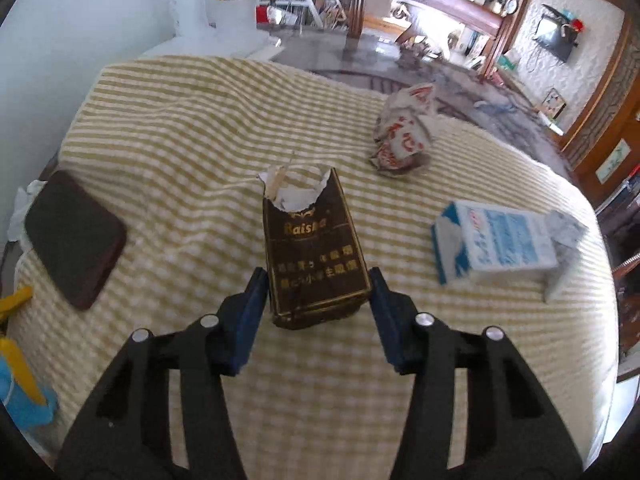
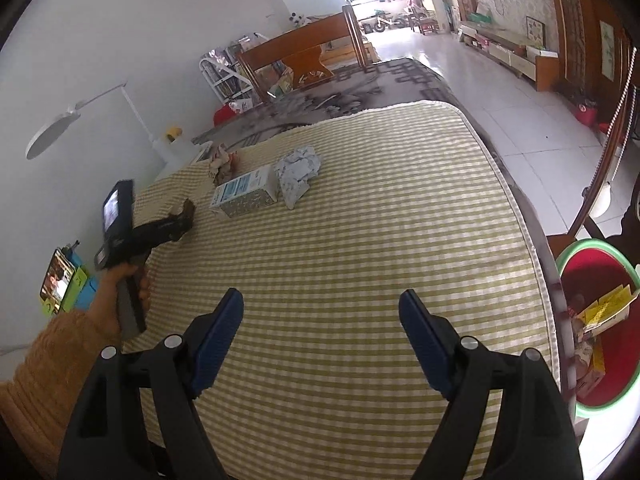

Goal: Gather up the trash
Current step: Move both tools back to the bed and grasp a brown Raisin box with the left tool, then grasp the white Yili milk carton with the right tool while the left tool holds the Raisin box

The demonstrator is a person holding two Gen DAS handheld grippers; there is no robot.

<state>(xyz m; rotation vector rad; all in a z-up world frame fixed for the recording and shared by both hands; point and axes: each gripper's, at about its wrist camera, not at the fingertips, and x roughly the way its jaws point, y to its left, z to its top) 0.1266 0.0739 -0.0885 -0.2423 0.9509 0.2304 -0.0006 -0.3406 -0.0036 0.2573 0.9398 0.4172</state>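
Currently: red bin holds some trash; beyond it on the counter remain crumpled wrapper, blue-white carton, crumpled paper and brown pack, bracketed unclamped by left tool; right tool apart, empty.

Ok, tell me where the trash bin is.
The red bin with a green rim shows only in the right wrist view, at its right edge, off the side of the checked table, already holding yellow cartons.

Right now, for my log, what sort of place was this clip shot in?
Most likely a home living area. A table under a yellow checked cloth stands by a patterned rug, with a wall-mounted TV and wooden furniture beyond. A red bin beside the table already holds trash.
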